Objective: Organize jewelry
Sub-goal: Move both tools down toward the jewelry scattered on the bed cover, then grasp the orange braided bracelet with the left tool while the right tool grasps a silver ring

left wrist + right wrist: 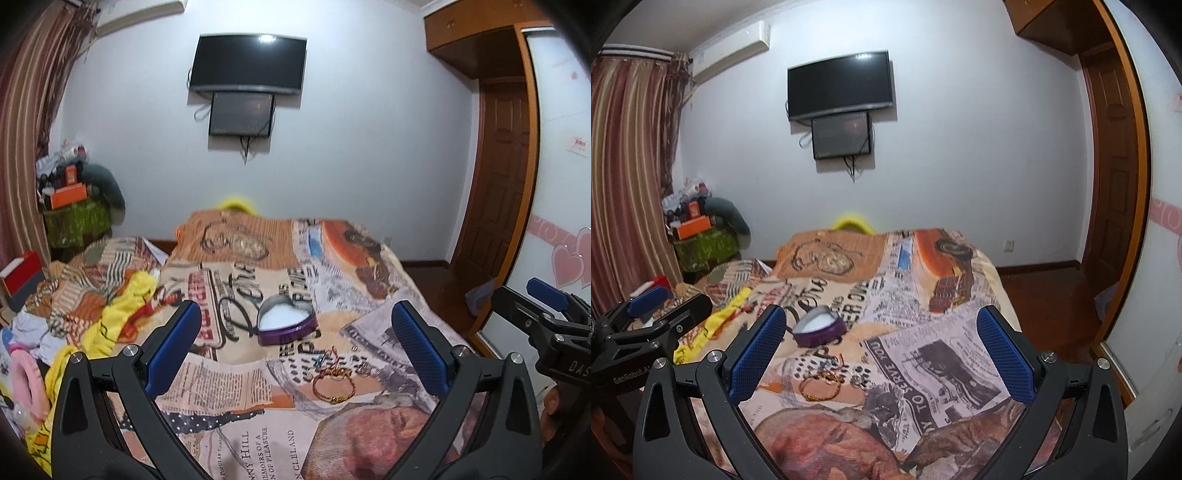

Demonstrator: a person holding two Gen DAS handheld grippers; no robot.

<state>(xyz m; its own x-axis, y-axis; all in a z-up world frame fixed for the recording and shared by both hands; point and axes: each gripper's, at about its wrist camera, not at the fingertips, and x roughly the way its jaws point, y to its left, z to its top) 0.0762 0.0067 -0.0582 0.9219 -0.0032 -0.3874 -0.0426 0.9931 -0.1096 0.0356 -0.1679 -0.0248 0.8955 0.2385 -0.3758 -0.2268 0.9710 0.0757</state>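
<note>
A purple heart-shaped tin point(286, 320) with a white lining stands open on the printed bedspread; it also shows in the right wrist view point(820, 329). In front of it lies a small heap of jewelry: a gold bracelet point(333, 387) with red cord and small rings beside it, seen also in the right wrist view point(820, 387). My left gripper point(295, 350) is open and empty, held above the bed short of the jewelry. My right gripper point(881, 354) is open and empty, to the right of the jewelry. Each gripper shows at the edge of the other's view.
The bed point(923, 295) is covered by a newspaper-print blanket. Crumpled yellow and mixed clothes point(110, 317) lie on its left side. A red box point(22, 273) sits at the far left. A wooden door point(1115, 177) and wardrobe stand at right.
</note>
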